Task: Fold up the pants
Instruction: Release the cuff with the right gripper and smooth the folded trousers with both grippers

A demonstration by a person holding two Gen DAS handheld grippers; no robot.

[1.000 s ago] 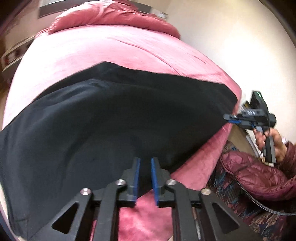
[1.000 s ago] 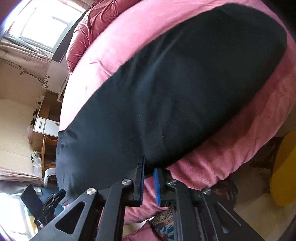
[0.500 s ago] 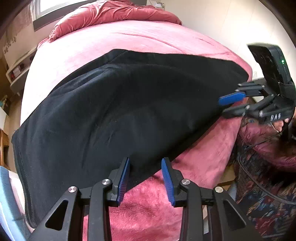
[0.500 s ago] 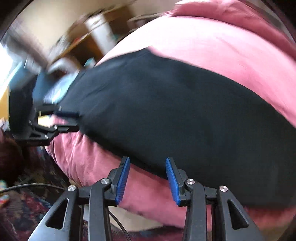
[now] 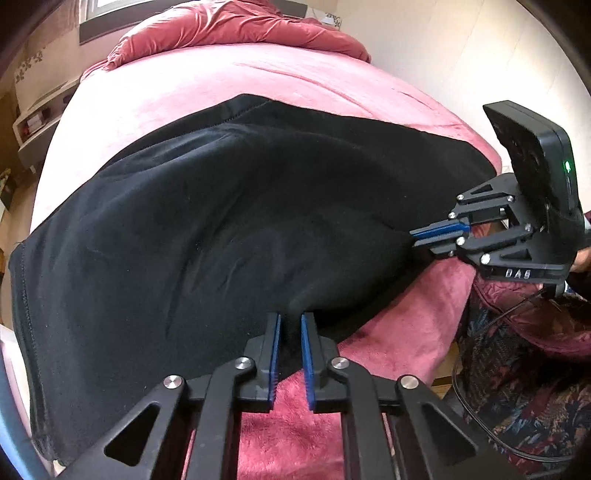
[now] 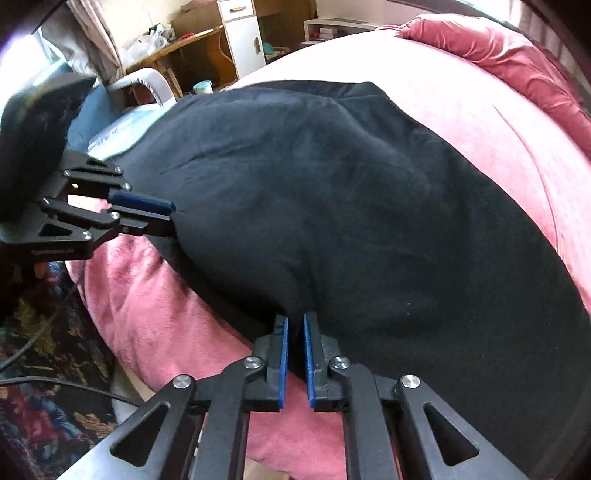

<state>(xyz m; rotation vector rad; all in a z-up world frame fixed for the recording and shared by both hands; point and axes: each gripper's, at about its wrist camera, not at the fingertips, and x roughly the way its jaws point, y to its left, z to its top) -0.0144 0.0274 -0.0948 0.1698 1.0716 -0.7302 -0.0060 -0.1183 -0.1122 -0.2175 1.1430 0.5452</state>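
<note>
Most of both views is filled by the bed [image 5: 258,92], covered in a pink plush blanket [image 5: 303,424], with a rumpled red duvet [image 5: 236,26] bunched at its far end. Across the blanket lie the black pants [image 5: 207,229], spread wide, with their near edge running along the side of the bed where the person stands. Beside the bed in the right wrist view stand a wooden desk [image 6: 184,40] with bags on it, a white cabinet [image 6: 242,33], and a grey chair arm [image 6: 147,79] close to the mattress; a dark patterned rug [image 6: 40,369] covers the floor, and a black cable [image 6: 55,384] runs over it.

The left gripper [image 5: 290,325] points down at the near edge of the pants; its blue pads are closing, and black cloth sits pinched between them, drawn up into a small ridge. The right gripper [image 6: 295,325] has its pads closed tight on the same edge further along, the fabric gathered between them. Each gripper's black frame blocks the lower part of its own view, so how far the hem is clamped I cannot quite tell. A bit of the person's hand [image 5: 581,258] shows behind the right gripper.
</note>
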